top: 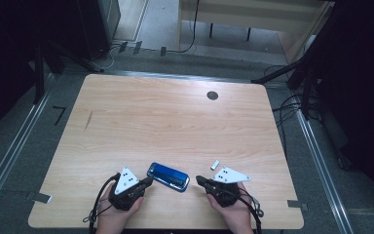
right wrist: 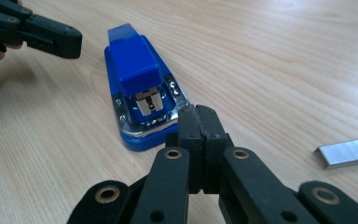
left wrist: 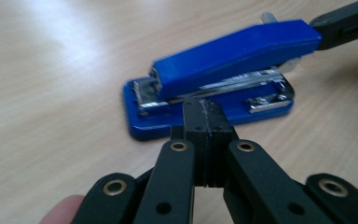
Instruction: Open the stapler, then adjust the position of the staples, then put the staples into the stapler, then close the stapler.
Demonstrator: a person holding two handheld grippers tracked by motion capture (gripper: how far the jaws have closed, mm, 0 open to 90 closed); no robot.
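Observation:
A blue stapler (top: 168, 176) lies flat on the wooden table (top: 165, 122) near its front edge, between my two hands. My left gripper (top: 149, 182) sits just left of it, shut with nothing between its jaws. In the left gripper view the shut left gripper (left wrist: 204, 103) points at the long side of the stapler (left wrist: 223, 70). My right gripper (top: 199, 181) rests just right of the stapler, also shut and empty. In the right gripper view the shut right gripper (right wrist: 197, 112) points at one narrow end of the stapler (right wrist: 137, 84), and the left gripper (right wrist: 51, 39) shows beyond it.
A short strip of staples (top: 215, 165) lies on the table just behind my right hand, seen also as a silver strip of staples (right wrist: 349, 151) in the right gripper view. A round dark hole (top: 212, 95) sits at the table's far side. Dark stands and cables surround the table.

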